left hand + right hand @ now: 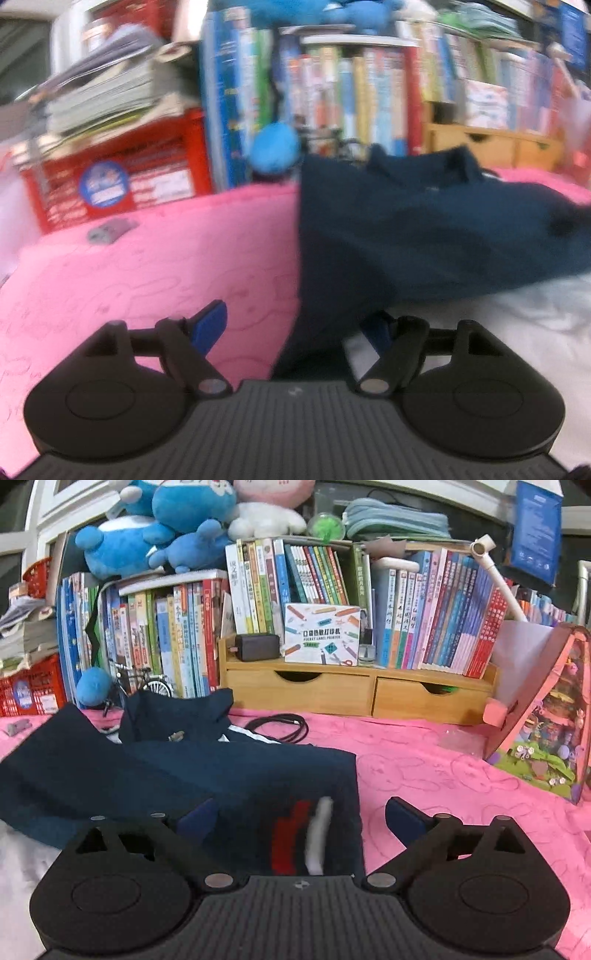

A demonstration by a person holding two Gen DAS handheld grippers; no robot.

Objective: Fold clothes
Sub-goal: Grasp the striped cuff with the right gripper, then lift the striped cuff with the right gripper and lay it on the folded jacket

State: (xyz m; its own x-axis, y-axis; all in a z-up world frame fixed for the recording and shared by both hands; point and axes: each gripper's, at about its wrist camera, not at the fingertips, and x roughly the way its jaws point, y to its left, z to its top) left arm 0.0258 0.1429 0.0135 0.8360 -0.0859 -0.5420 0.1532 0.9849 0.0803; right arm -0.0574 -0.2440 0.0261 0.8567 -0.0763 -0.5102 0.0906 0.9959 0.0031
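A navy jacket (424,229) lies partly folded on a pink mat (147,266), its collar toward the books. My left gripper (295,325) is open, its jaws wide apart, with a hanging edge of the navy cloth between them; the view is blurred. In the right wrist view the jacket (184,771) shows a red and white stripe patch (306,834) near its right edge. My right gripper (295,823) is open, straddling that edge low over the cloth and the mat (461,775).
Shelves of books (314,590) and a wooden drawer unit (362,694) stand behind the mat. A black cable (280,727) lies by the collar. A pink toy bag (546,731) stands right. A red crate (122,173) sits left. White cloth (498,332) lies beside the jacket.
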